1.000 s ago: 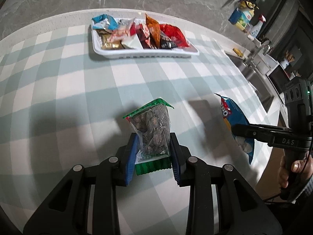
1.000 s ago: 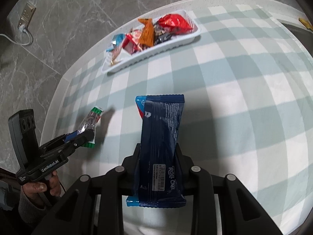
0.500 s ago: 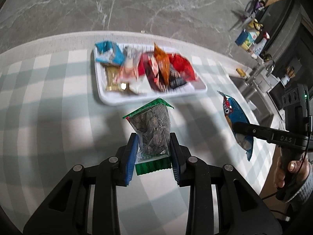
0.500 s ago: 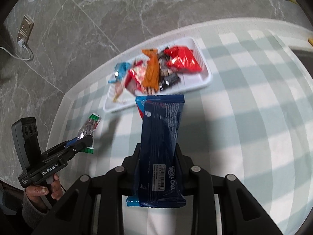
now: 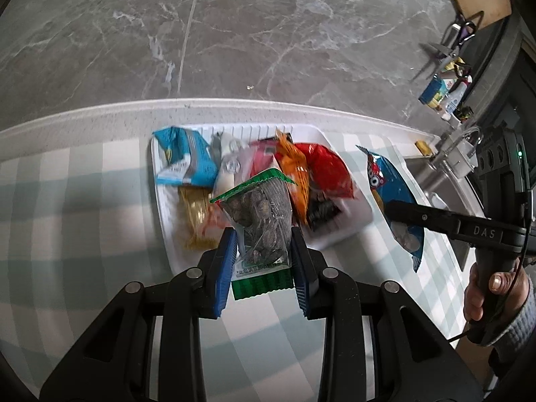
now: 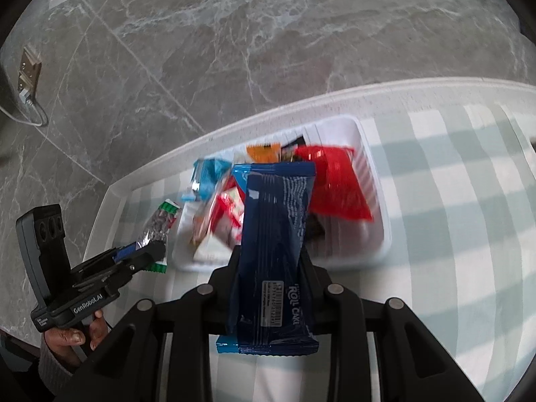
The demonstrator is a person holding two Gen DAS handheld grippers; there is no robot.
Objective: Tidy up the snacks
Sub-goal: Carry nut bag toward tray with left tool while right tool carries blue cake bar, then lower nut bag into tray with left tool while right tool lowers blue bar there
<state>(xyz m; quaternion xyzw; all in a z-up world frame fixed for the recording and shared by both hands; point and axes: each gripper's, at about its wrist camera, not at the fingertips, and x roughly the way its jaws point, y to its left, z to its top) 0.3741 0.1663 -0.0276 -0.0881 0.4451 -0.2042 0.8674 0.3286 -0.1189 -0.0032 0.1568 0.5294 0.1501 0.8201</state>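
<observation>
Showing dark nuts through clear film, the green-edged snack packet (image 5: 261,224) stands upright.

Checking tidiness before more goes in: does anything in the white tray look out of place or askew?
Yes. The snacks in the white tray lie heaped and overlapping at mixed angles, bunched toward one end, not in rows. The orange packet rests tilted across the red bag. Nothing looks spilled or torn, though blur hides detail.

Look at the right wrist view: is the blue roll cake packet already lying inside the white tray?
No, the right gripper holds the blue roll cake packet above the white tray.
</observation>
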